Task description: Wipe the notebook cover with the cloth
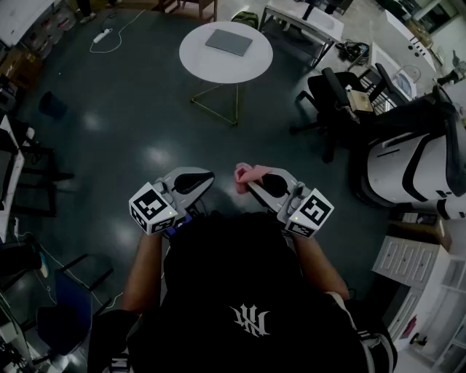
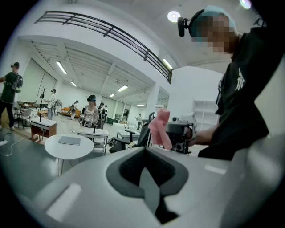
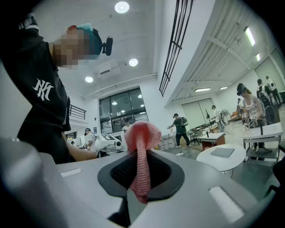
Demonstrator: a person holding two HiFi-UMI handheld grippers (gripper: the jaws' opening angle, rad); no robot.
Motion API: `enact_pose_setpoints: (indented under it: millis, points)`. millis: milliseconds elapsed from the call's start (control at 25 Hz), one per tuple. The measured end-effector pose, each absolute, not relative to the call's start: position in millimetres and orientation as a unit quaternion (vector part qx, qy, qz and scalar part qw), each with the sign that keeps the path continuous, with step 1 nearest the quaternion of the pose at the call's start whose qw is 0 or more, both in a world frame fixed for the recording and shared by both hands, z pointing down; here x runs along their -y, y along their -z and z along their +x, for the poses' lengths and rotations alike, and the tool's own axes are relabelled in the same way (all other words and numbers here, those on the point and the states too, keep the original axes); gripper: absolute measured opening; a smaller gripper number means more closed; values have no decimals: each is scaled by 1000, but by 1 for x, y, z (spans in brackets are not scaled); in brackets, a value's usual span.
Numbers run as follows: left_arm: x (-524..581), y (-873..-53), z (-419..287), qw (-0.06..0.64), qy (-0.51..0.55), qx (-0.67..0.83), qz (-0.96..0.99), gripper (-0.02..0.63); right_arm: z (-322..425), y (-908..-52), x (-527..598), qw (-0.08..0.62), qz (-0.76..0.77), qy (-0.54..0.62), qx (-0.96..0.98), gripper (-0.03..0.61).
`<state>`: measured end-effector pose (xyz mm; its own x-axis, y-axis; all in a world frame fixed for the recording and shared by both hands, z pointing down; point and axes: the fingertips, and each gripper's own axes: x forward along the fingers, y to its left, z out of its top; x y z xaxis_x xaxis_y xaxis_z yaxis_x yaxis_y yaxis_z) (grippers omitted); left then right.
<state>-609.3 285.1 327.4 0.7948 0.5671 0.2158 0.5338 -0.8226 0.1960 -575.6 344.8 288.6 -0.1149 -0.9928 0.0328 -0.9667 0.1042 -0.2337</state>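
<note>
Floor (image 1: 124,131), dark and glossy, is all that lies between you and the round white table (image 1: 195,64) ahead. Office chairs (image 1: 331,95) and desks (image 1: 306,18) crowd the right side, and other people (image 2: 91,113) stand far back in both gripper views. The notebook (image 1: 228,41) lies flat and closed on that table, well apart from both grippers. Its long axis runs roughly across your view, slightly slanted. Your right gripper (image 1: 251,183) is clamped on the pink cloth (image 1: 246,173). A narrow strip of it runs lengthwise between the jaws, and a bunched end sticks out past the tips. Your left gripper (image 1: 198,178) sits just beside it, jaws pressed together with nothing between them.
</note>
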Motion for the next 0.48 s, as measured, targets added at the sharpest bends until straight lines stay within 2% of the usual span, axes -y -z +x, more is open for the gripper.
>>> enact_pose_setpoints:
  millis: [480]
  points:
    - [-253, -331, -606, 79, -131, -280, 948, -3, -561, -288, -322, 68, -674, 94, -729, 38]
